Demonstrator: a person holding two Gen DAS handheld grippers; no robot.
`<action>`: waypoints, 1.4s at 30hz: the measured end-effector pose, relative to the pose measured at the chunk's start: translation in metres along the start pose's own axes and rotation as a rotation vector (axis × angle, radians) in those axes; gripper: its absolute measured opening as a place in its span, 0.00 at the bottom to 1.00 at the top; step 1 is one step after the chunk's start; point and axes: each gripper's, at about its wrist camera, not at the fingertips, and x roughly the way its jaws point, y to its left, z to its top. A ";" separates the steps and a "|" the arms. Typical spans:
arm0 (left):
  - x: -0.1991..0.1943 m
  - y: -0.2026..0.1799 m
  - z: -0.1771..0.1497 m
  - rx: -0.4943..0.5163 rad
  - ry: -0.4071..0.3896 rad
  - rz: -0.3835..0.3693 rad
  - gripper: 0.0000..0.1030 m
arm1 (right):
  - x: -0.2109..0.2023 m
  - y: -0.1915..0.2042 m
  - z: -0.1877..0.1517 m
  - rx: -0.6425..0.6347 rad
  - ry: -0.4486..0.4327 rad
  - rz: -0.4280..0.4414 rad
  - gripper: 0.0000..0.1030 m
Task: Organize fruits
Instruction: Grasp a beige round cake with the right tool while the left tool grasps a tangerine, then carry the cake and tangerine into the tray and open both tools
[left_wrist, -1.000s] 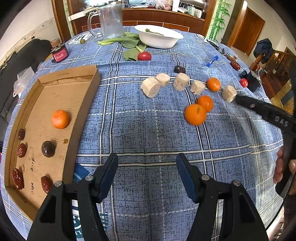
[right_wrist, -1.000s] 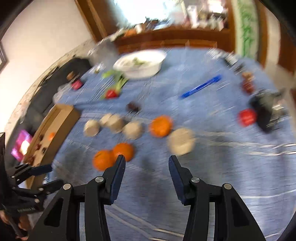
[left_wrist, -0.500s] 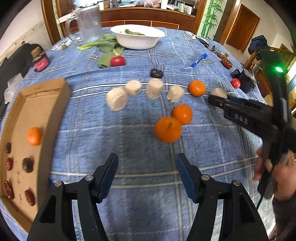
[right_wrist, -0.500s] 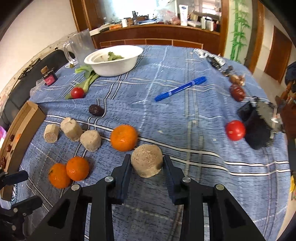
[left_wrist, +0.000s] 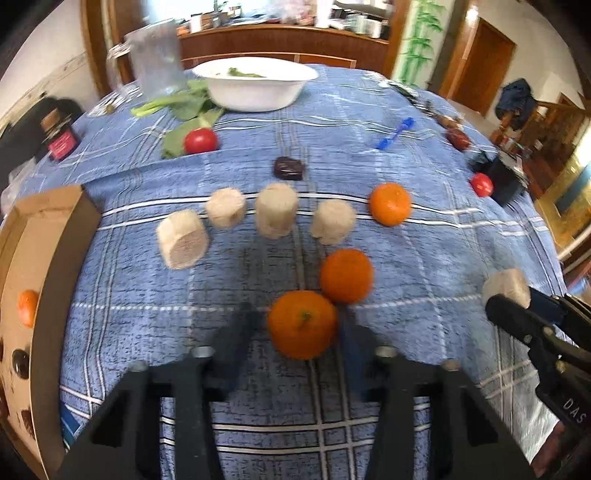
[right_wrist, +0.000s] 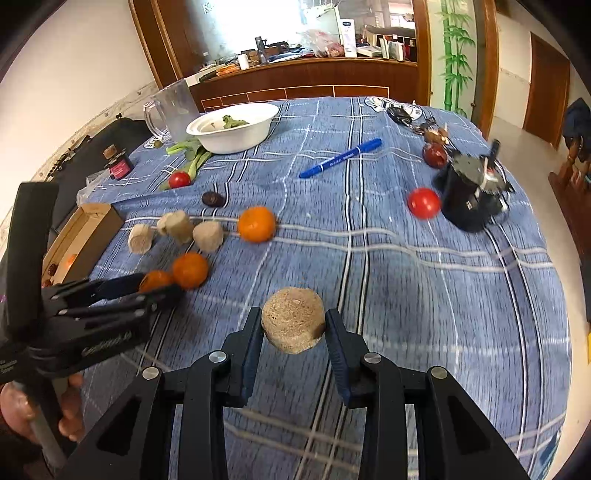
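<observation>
Oranges (left_wrist: 346, 275) crowded by beige chunks (left_wrist: 276, 215), dark date (left_wrist: 289, 168)

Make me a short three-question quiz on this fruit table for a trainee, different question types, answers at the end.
1. True or false: the right hand-held gripper is shut on a tan round chunk.
2. Multiple choice: the fruit between the left hand-held gripper's fingers is A) a red tomato, B) an orange, C) a dark date.
3. Fill in: the blue pen lies on the ____ tablecloth.

Key: 1 true. 2 B; its jaws have just been closing around that orange. 3 blue checked.
</observation>
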 end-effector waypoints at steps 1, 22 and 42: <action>-0.001 -0.001 -0.001 0.011 -0.001 0.009 0.32 | -0.002 0.000 -0.003 0.003 0.001 -0.001 0.35; -0.099 0.064 -0.079 -0.023 -0.036 -0.092 0.32 | -0.057 0.060 -0.064 0.043 -0.060 -0.068 0.35; -0.147 0.168 -0.094 -0.143 -0.127 -0.041 0.32 | -0.033 0.177 -0.040 -0.091 -0.042 0.017 0.36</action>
